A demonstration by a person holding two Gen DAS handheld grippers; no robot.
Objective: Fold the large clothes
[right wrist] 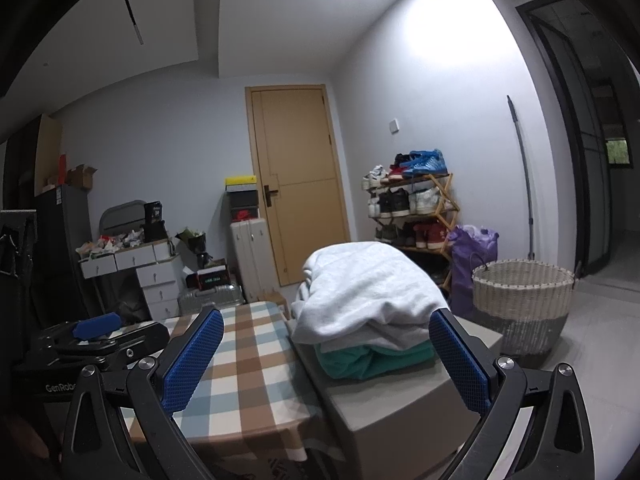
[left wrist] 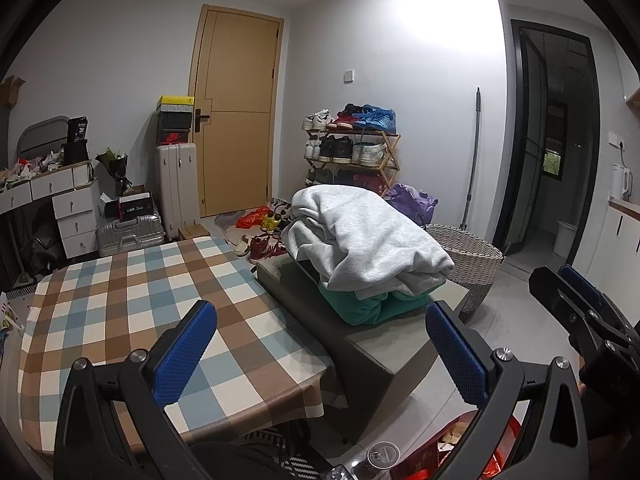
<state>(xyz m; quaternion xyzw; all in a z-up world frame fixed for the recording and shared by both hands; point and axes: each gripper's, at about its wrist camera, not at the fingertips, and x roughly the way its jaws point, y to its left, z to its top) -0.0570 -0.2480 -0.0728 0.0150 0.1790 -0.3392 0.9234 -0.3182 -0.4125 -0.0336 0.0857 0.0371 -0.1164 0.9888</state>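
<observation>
- A small grey-walled room, lit by one ceiling spot, with a tan door [left wrist: 236, 112] at the back and a bamboo shoe rack [left wrist: 352, 148] loaded with sneakers to its right.
- Left of the door stand a pale upright suitcase [left wrist: 178, 188], stacked shoe boxes above it, and a cluttered white drawer unit [left wrist: 68, 204] — a silver case lies flat on the floor just beside it.
- Near at hand is the worktop [left wrist: 132, 312], covered by a blue, brown and white checked cloth; its surface is bare.
- Just to the right of the worktop sits a low grey bench [right wrist: 400, 404], touching or nearly touching the cloth's edge.
- On the bench lies the folded pile: a light grey sweatshirt [left wrist: 368, 236] resting on top of a green garment [left wrist: 368, 308], both folded into thick bundles.
- Behind the bench a woven basket [right wrist: 524, 304] stands on the tiled floor, with a purple bag [right wrist: 472, 256] beside it against the shoe rack.
- The left gripper [left wrist: 320, 352] hangs in the air over the worktop's near edge, its blue-padded fingers [left wrist: 186, 352] spread wide with nothing between them.
- The right gripper [right wrist: 326, 364] hovers likewise — fingers [right wrist: 460, 360] wide apart and empty, pointed toward the pile without touching it.
- Each gripper shows at the edge of the other's view, side by side.
</observation>
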